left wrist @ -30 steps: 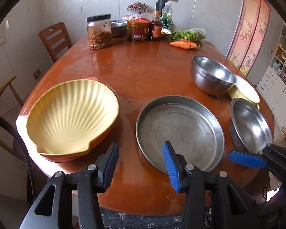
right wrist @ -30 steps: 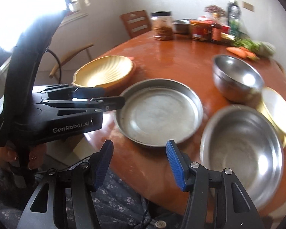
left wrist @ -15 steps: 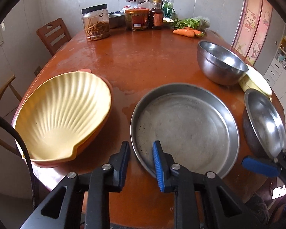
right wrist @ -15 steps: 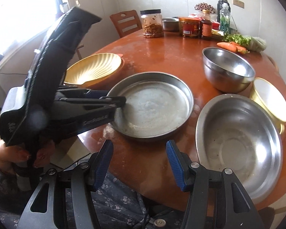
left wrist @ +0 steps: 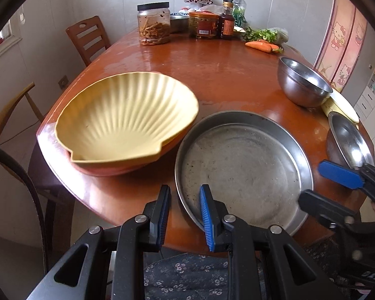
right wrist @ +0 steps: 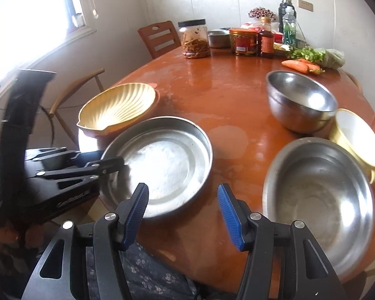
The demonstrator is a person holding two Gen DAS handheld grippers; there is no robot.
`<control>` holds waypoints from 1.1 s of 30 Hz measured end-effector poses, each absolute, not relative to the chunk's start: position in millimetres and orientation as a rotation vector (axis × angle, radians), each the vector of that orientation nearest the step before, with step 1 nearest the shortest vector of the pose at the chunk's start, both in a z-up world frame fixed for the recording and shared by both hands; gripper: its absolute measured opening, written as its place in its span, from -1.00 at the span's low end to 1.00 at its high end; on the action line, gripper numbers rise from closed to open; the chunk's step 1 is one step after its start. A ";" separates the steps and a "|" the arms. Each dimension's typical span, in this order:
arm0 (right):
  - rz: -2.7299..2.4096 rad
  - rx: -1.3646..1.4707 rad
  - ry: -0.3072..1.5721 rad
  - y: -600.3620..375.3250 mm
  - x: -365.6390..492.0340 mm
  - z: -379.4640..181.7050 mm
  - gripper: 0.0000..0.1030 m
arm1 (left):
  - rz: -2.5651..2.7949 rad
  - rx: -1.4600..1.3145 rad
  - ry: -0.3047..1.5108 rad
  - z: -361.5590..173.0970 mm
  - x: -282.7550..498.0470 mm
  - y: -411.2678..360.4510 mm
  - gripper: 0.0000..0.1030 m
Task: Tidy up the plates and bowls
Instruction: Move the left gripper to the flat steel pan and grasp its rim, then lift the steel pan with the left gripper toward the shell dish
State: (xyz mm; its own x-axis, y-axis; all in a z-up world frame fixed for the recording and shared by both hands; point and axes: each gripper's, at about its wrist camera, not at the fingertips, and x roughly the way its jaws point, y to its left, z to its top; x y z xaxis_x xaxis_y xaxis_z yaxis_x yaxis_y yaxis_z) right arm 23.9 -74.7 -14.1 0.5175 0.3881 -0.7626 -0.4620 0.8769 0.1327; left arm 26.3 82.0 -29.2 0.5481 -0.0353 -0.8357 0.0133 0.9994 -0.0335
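A flat round steel pan [left wrist: 245, 170] lies at the near edge of the brown table [left wrist: 212, 75]. My left gripper [left wrist: 185, 190] is shut on the pan's near-left rim, one finger inside the wall and one outside; the right wrist view shows the same grip [right wrist: 112, 162]. Left of the pan a yellow shell-shaped bowl [left wrist: 127, 122] rests in an orange one. My right gripper [right wrist: 182, 187] hangs open over the table edge, between the pan [right wrist: 162, 165] and a wide steel bowl [right wrist: 317, 200], touching neither. A deep steel bowl [right wrist: 300, 100] and a small yellow bowl [right wrist: 357, 137] stand beyond.
Jars, bottles, a small steel dish, greens and carrots [left wrist: 260, 45] crowd the table's far end. Wooden chairs [left wrist: 87, 37] stand at the left side. Bare tabletop lies in the middle. A person's flowered clothing [right wrist: 147, 280] shows below the near edge.
My left gripper's jaws have closed from wide apart onto the pan's rim, and the hand has shifted a little. The right gripper has stayed open in the same place.
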 end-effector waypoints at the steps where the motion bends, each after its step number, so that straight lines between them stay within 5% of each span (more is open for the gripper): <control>1: 0.512 -0.093 0.888 -71.0 25.1 -15.9 0.16 | -0.032 -0.028 0.987 -29.3 24.4 83.4 -0.52; 13: 0.460 -0.192 0.818 -56.0 27.6 -23.4 -0.18 | -0.057 -0.025 0.946 -30.0 18.9 78.0 -0.52; 33: 0.462 -0.202 0.819 -51.8 36.0 -23.2 -0.19 | -0.050 -0.036 0.919 -22.5 14.1 77.8 -0.51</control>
